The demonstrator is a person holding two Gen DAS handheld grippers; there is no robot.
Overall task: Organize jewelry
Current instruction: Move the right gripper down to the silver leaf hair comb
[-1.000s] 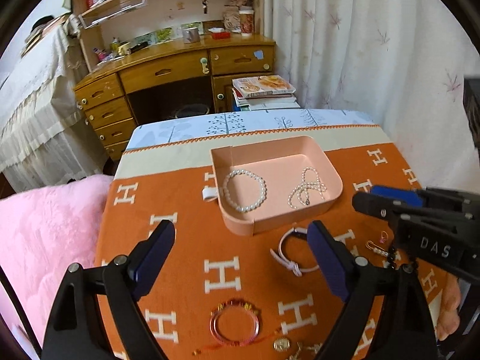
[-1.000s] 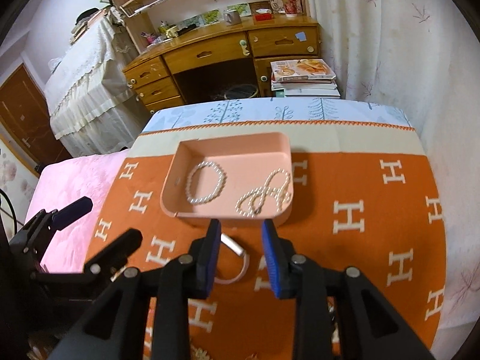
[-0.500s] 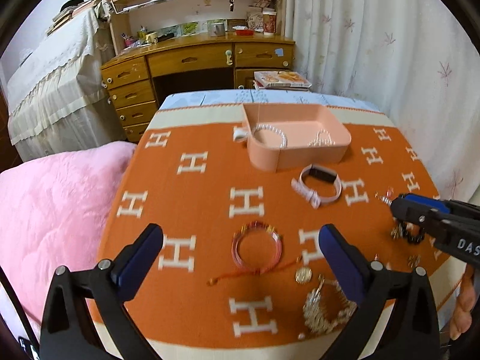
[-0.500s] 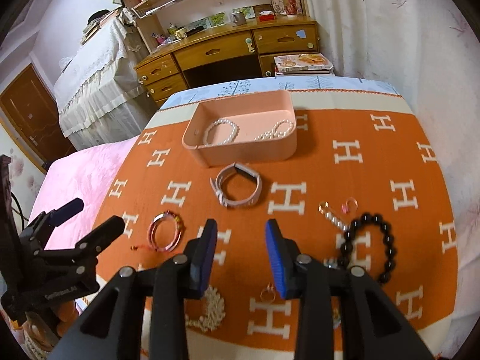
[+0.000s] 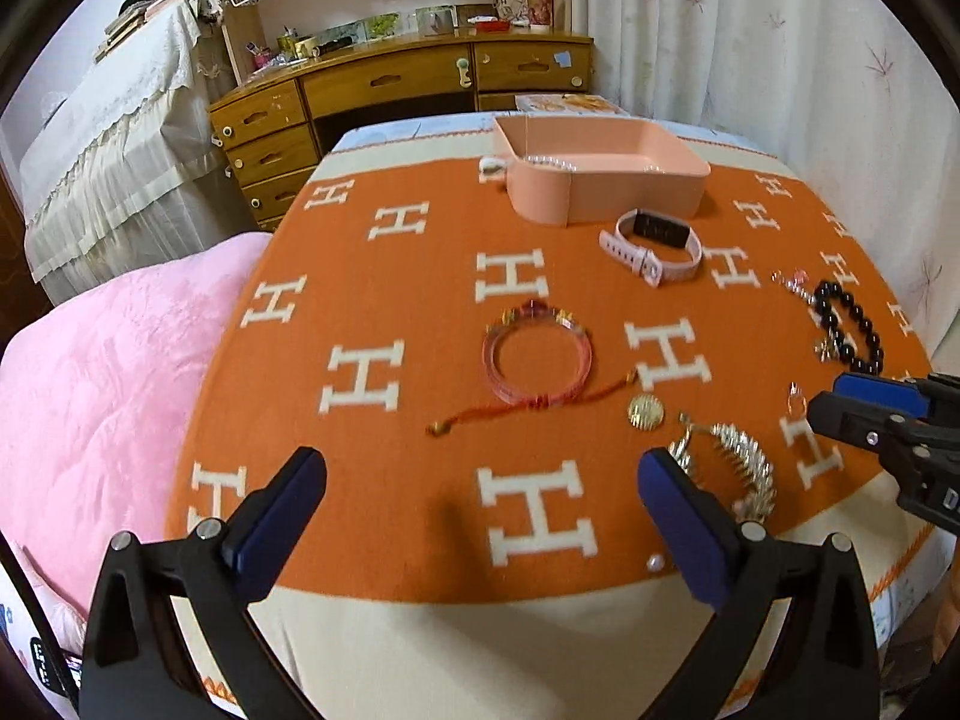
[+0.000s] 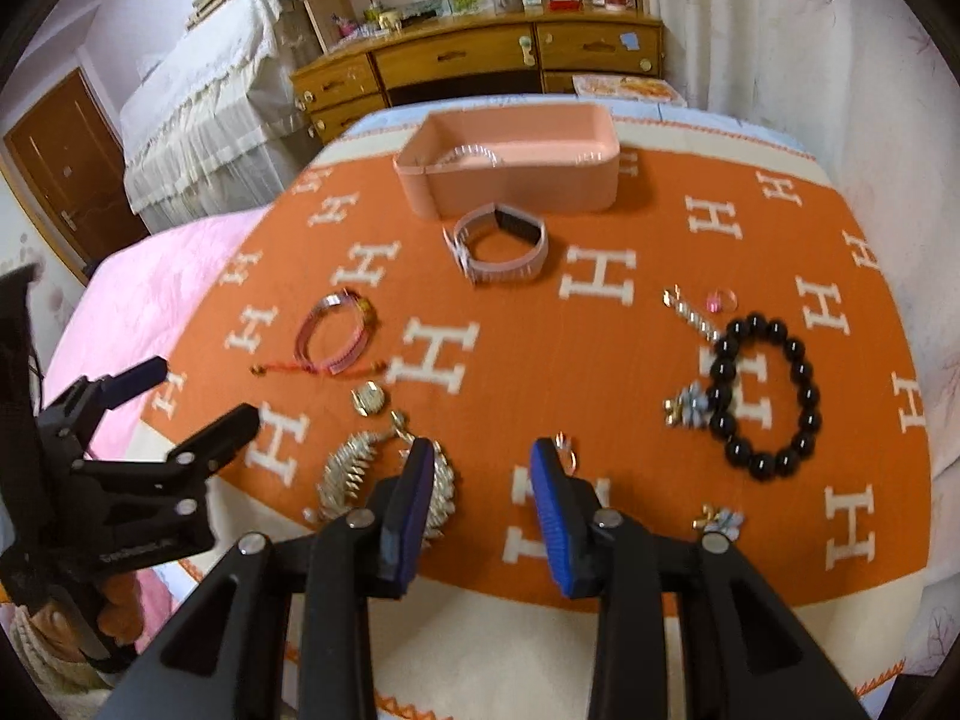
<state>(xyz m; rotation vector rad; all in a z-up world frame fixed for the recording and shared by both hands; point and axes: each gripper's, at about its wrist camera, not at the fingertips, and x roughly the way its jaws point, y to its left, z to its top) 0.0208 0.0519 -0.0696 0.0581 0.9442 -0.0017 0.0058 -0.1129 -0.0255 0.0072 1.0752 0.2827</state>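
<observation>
While both tools hover over an orange tabletop (image 5: 384, 276) patterned with white H's, neither holds anything: the left tool (image 5: 480, 483) stands wide open, the right tool (image 6: 483, 468) partly open with only cloth between its fingers. Scattered jewelry lies loose: a pink bangle (image 5: 536, 358), a watch (image 6: 501, 249), a black bead bracelet (image 6: 762, 387), a gold coin (image 5: 645, 411) and a silver necklace (image 6: 360, 468). At the far edge, a pink tray (image 6: 510, 171) holds pearls (image 6: 471, 153).
</observation>
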